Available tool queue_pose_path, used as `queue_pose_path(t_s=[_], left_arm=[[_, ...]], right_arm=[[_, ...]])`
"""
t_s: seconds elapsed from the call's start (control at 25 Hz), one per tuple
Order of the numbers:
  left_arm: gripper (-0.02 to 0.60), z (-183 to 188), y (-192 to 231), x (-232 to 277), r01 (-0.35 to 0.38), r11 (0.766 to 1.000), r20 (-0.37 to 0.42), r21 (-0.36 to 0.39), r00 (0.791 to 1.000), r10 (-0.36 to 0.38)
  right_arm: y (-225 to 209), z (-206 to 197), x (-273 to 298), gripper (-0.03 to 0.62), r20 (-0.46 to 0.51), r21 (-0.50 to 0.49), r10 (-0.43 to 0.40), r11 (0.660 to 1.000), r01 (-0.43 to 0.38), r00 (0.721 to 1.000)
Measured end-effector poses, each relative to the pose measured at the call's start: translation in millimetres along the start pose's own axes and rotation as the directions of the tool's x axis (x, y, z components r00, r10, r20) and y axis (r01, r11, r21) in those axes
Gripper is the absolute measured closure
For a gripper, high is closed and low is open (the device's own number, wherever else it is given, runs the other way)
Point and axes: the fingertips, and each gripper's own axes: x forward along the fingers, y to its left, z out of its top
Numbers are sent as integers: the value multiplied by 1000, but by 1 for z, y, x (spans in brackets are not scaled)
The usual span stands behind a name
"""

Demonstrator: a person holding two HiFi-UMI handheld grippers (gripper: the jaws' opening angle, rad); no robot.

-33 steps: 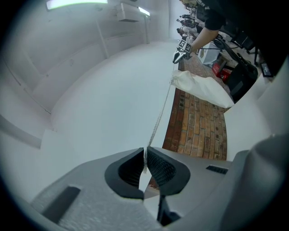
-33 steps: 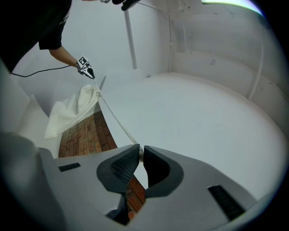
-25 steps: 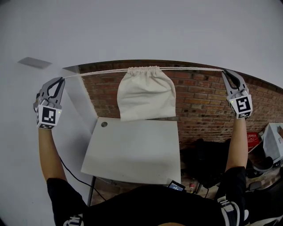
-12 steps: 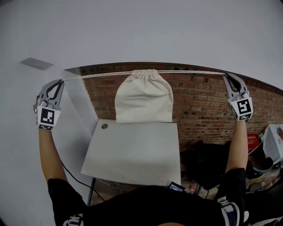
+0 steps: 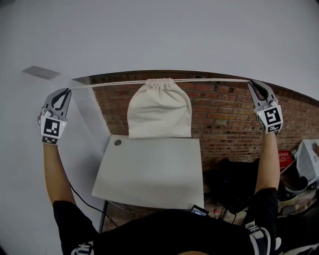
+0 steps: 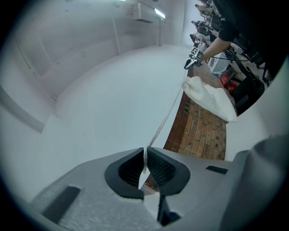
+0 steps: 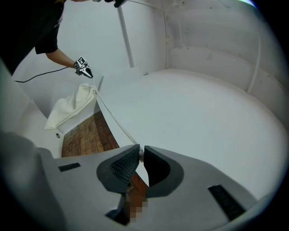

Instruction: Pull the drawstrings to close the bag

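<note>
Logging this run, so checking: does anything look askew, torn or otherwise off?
Nothing stands out. The bag hangs cinched from taut, level drawstrings above the table's far edge. The left gripper and right gripper are each shut on the drawstrings.

Soft, even indoor light, no hard shadows. Gripper views are heavy fisheye with dark corners; a ceiling lamp [image 6: 159, 12] glows far beyond the left tongs [image 6: 144, 151].
</note>
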Motion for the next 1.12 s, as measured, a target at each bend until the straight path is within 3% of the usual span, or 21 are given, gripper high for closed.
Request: queue_pose_path(t_s=[0.24, 0.52, 0.8, 1.04, 1.12], left_arm=[[548, 0, 5, 1, 27, 991, 22, -133, 999, -24], [548, 0, 10, -2, 63, 955, 58, -291, 997, -48], [548, 7, 24, -4, 79, 865, 132, -496, 991, -16], [548, 3, 31, -7, 123, 729, 213, -673, 976, 33], [548, 1, 31, -6, 136, 701, 231, -700, 972, 42]], right_arm=[[-4, 1, 4, 554, -19, 42, 17, 999, -17, 1000], [-10, 15, 2, 554, 21, 213, 39, 976, -43, 999], [-21, 26, 0, 554, 104, 443, 81, 889, -119, 991], [-18, 23, 0, 553, 128, 517, 123, 838, -172, 984], [-17, 23, 0, 553, 132, 535, 133, 824, -184, 982]])
